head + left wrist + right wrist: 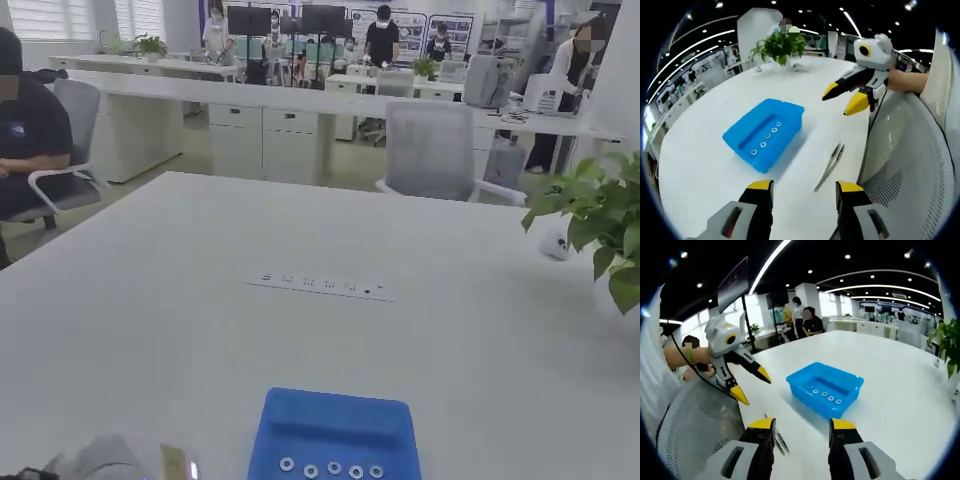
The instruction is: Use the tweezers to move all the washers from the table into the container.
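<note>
A blue container (335, 425) sits at the near edge of the white table (200, 300), with several small washers (332, 468) in a row on its floor. The container (765, 131) and washers (766, 140) lie ahead of my left gripper (805, 192), which is open and holds nothing. Metal tweezers (830, 167) lie flat on the table just in front of its right jaw. My right gripper (850, 97) hangs open in the air beyond the tweezers. In the right gripper view, my right gripper (802, 427) is open, with the tweezers (780, 442) between its jaws, the container (826, 387) ahead and the left gripper (747, 382) open at left.
A leafy potted plant (600, 215) stands at the table's right edge. A flush power strip (320, 285) is set into the table's middle. A grey mesh chair (912, 170) is close beside the grippers. More desks, chairs and people fill the room behind.
</note>
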A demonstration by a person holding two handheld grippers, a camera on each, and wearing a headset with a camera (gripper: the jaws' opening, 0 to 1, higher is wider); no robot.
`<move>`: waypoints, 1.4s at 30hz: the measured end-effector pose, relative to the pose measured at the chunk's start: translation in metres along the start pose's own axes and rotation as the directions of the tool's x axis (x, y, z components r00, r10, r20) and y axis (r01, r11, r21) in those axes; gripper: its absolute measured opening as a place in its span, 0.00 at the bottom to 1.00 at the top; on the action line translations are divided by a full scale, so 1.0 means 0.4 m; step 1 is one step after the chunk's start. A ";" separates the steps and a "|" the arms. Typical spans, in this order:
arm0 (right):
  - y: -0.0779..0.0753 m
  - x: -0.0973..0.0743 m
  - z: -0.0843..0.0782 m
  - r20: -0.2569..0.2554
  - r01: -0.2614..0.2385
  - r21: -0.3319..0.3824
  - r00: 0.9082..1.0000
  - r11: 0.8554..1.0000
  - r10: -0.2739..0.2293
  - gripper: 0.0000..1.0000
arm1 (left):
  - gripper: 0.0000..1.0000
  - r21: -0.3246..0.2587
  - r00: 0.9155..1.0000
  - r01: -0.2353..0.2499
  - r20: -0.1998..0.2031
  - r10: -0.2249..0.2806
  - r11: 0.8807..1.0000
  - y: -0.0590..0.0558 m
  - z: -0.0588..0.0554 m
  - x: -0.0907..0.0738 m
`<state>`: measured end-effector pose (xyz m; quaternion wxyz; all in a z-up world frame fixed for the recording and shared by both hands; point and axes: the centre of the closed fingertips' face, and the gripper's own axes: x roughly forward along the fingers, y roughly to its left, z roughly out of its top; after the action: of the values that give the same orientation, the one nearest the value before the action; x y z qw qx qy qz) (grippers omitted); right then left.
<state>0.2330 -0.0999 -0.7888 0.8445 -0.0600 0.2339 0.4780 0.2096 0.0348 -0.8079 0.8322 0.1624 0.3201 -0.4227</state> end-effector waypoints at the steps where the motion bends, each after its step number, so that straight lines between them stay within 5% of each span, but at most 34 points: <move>1: -0.007 -0.008 0.009 0.013 0.016 -0.011 1.000 1.000 -0.016 0.41 | 0.53 -0.019 0.999 -0.025 0.038 0.026 0.999 0.010 0.014 -0.012; 6: -0.042 -0.066 0.056 0.085 0.106 -0.062 0.991 0.992 -0.100 0.46 | 0.60 -0.136 0.967 -0.112 0.212 0.140 0.984 0.042 0.075 -0.084; 10: -0.062 -0.111 0.098 0.170 0.144 -0.009 0.975 0.990 -0.140 0.51 | 0.61 -0.159 0.925 -0.196 0.298 0.236 0.968 0.053 0.103 -0.142; 13: -0.080 -0.149 0.119 0.216 0.189 -0.001 0.959 0.982 -0.184 0.56 | 0.66 -0.230 0.883 -0.210 0.374 0.286 0.950 0.058 0.126 -0.179; 14: -0.084 -0.158 0.122 0.226 0.201 -0.005 0.955 0.980 -0.195 0.58 | 0.69 -0.259 0.859 -0.220 0.405 0.313 0.940 0.065 0.134 -0.194; 16: -0.093 -0.177 0.128 0.242 0.230 0.000 0.944 0.973 -0.224 0.62 | 0.75 -0.301 0.828 -0.233 0.438 0.351 0.925 0.071 0.144 -0.216; 18: -0.101 -0.195 0.140 0.277 0.253 0.029 0.928 0.967 -0.251 0.66 | 0.78 -0.321 0.807 -0.239 0.460 0.371 0.917 0.071 0.156 -0.233; 19: -0.106 -0.208 0.152 0.310 0.265 0.053 0.912 0.963 -0.268 0.67 | 0.80 -0.333 0.792 -0.245 0.473 0.386 0.910 0.074 0.160 -0.243; 20: -0.109 -0.217 0.159 0.327 0.270 0.069 0.903 0.960 -0.277 0.68 | 0.83 -0.352 0.762 -0.265 0.494 0.419 0.898 0.097 0.156 -0.262; 21: -0.110 -0.225 0.165 0.343 0.273 0.086 0.895 0.958 -0.286 0.70 | 0.87 -0.378 0.744 -0.270 0.501 0.441 0.885 0.104 0.157 -0.274; 22: -0.115 -0.239 0.177 0.372 0.283 0.106 0.878 0.953 -0.302 0.73 | 0.90 -0.387 0.736 -0.276 0.503 0.453 0.880 0.108 0.158 -0.279; 23: -0.119 -0.248 0.183 0.386 0.297 0.110 0.867 0.949 -0.316 0.77 | 0.92 -0.401 0.707 -0.286 0.525 0.474 0.870 0.115 0.165 -0.295; 24: -0.126 -0.260 0.186 0.406 0.308 0.108 0.854 0.945 -0.324 0.80 | 0.93 -0.413 0.707 -0.274 0.526 0.474 0.868 0.114 0.164 -0.299; 26: -0.135 -0.277 0.192 0.429 0.332 0.106 0.835 0.937 -0.344 0.85 | 0.97 -0.423 0.677 -0.306 0.533 0.507 0.853 0.126 0.163 -0.316; 28: -0.140 -0.290 0.195 0.445 0.359 0.092 0.820 0.929 -0.361 0.88 | 0.99 -0.430 0.680 -0.311 0.523 0.515 0.847 0.127 0.154 -0.318; 30: -0.154 -0.299 0.198 0.449 0.408 0.081 0.800 0.910 -0.398 0.96 | 0.99 -0.438 0.665 -0.331 0.520 0.536 0.836 0.133 0.150 -0.328; 34: -0.165 -0.305 0.194 0.444 0.405 0.130 0.792 0.905 -0.418 0.99 | 0.99 -0.451 0.657 -0.326 0.523 0.542 0.831 0.133 0.149 -0.333; 36: -0.170 -0.309 0.194 0.450 0.412 0.137 0.784 0.901 -0.427 0.99 | 0.99 -0.448 0.660 -0.331 0.519 0.543 0.830 0.132 0.150 -0.331; 42: -0.173 -0.304 0.185 0.435 0.421 0.137 0.788 0.897 -0.436 0.99 | 0.99 -0.439 0.664 -0.345 0.511 0.546 0.830 0.126 0.153 -0.325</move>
<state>0.2631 -0.2077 -0.6766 0.9624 0.0158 0.0176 0.2706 0.2175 0.1093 -0.6754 0.9824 -0.0408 0.0407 -0.1775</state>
